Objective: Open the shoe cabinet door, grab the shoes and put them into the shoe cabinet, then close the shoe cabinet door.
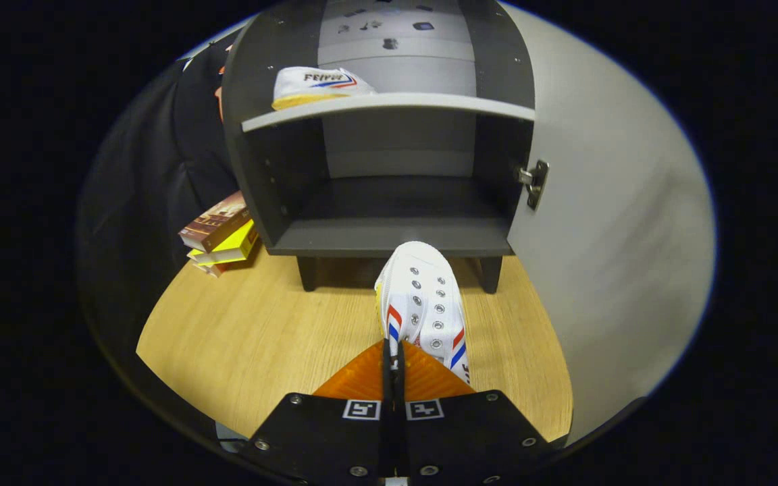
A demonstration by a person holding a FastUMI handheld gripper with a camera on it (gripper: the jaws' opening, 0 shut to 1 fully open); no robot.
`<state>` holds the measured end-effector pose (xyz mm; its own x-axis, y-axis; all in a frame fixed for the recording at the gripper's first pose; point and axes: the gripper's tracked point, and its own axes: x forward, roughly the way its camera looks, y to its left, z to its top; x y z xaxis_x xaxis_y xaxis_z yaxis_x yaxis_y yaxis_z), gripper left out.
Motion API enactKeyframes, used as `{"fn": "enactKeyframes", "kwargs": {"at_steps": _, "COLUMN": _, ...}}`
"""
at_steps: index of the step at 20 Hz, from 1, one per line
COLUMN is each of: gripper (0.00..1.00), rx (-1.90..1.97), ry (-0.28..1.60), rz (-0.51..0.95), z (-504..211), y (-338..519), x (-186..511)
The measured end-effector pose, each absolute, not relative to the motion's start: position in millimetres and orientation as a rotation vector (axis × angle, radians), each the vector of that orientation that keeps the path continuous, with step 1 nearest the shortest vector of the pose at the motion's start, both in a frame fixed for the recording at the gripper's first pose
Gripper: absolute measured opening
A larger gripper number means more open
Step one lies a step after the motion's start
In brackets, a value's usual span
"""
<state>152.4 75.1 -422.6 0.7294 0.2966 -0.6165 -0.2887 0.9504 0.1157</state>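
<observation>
Orange fingers [423, 378] and a black body with black-and-white square markers are noted on the gripper [393, 351]. Held between the fingers: a white shoe [423, 297], red and blue diagonal stripes, silver eyelets. Beyond it, a dark grey cabinet [389, 236] with lighter grey back panel and pale grey door [605, 236]. On its shelf [429, 102], a second white shoe [318, 84], yellowish sole. Bench [261, 337]: light wood grain. Left of cabinet: brown and yellow books [221, 233].

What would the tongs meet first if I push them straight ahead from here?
The tongs are shut on the white shoe, whose toe leads. Straight on, the toe would probably meet the front edge of the cabinet's bottom shelf, or just clear it; depth is unclear.
</observation>
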Motion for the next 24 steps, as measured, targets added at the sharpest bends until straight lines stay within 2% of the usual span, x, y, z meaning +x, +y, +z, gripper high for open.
{"fn": "enactKeyframes", "kwargs": {"at_steps": 7, "gripper": 0.00, "rx": 0.010, "ry": 0.558, "rz": 0.324, "z": -293.0, "y": 66.1, "x": 166.0}}
{"fn": "enactKeyframes", "kwargs": {"at_steps": 13, "gripper": 0.00, "rx": 0.016, "ry": 0.459, "rz": 0.275, "z": -208.1, "y": 63.8, "x": 225.1}}
{"fn": "enactKeyframes", "kwargs": {"at_steps": 17, "gripper": 0.00, "rx": 0.001, "ry": 0.423, "rz": 0.212, "z": -185.8, "y": 65.6, "x": 282.8}}
{"fn": "enactKeyframes", "kwargs": {"at_steps": 24, "gripper": 0.00, "rx": -0.044, "ry": 0.476, "rz": 0.148, "z": -187.5, "y": 67.1, "x": 367.4}}
